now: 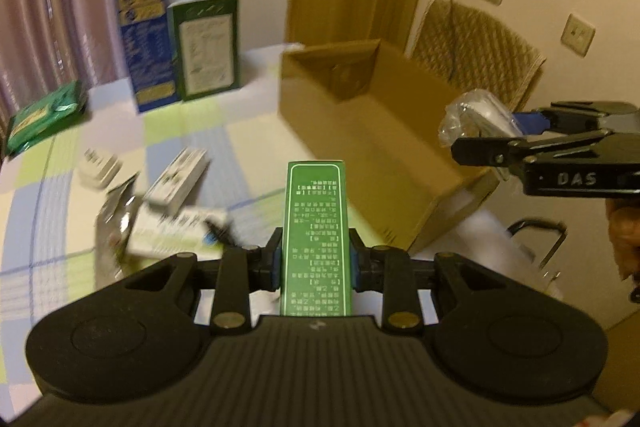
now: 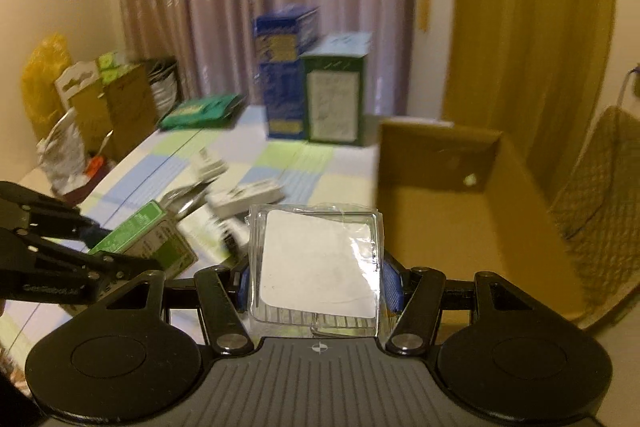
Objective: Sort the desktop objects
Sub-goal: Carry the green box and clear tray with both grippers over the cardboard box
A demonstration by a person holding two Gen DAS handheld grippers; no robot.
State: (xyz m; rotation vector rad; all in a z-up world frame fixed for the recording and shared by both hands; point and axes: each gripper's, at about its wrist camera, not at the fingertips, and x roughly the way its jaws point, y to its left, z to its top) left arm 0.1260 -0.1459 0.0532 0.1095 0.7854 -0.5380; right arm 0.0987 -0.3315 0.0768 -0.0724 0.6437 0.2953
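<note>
Left wrist view: left gripper (image 1: pixel 316 259) was clamped tight on a slim green box (image 1: pixel 316 227), held above the checked tablecloth (image 1: pixel 192 143). An open cardboard box (image 1: pixel 372 147) sat just ahead to the right. Right gripper (image 1: pixel 486 137) hung over that box's near wall, pinching a clear plastic packet (image 1: pixel 476 115). Loose white cartons (image 1: pixel 176 179) lay left, blurred.

Right wrist view: right gripper (image 2: pixel 316 279) was closed around the clear plastic packet (image 2: pixel 316 263); cardboard box (image 2: pixel 440 195) lay ahead right. Left gripper (image 2: pixel 120 247) held the green box (image 2: pixel 148 239), lower left.
</note>
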